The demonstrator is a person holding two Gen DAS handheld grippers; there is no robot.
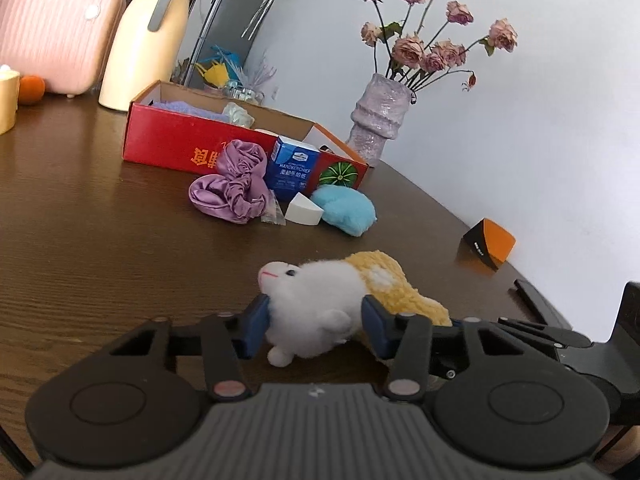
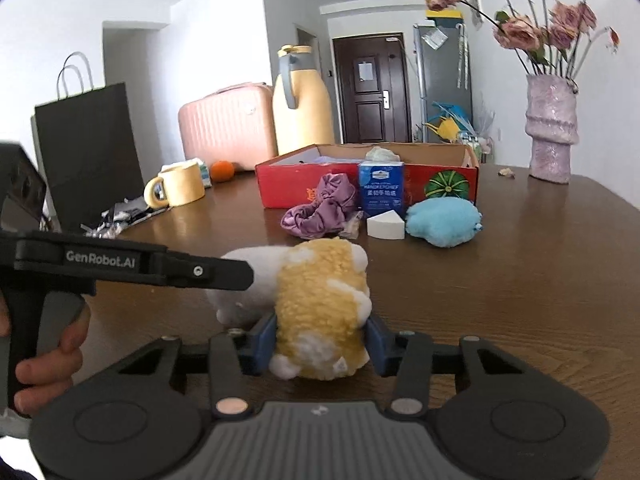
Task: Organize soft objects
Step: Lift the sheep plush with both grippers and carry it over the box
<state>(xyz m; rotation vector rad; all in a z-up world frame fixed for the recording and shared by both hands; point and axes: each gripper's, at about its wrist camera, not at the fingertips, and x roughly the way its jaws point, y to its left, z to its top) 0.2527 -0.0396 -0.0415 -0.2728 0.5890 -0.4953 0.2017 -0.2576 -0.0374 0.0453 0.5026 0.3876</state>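
Two grippers clamp one plush hamster (image 1: 320,304) lying on the desk (image 1: 100,240), left gripper (image 1: 316,320) at its white head, right gripper (image 2: 322,340) at its yellow rump, fingers part closed on it, presumably for transfer into the red box (image 2: 360,178) beyond.

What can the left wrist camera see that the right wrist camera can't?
Only the left wrist camera shows the plush toy's face and an orange and black box by the wall. Only the right wrist camera shows a black paper bag, a yellow mug, a door and a hand. Both show the toy pinched in tongs, the red box, purple cloth, blue plush and vase.
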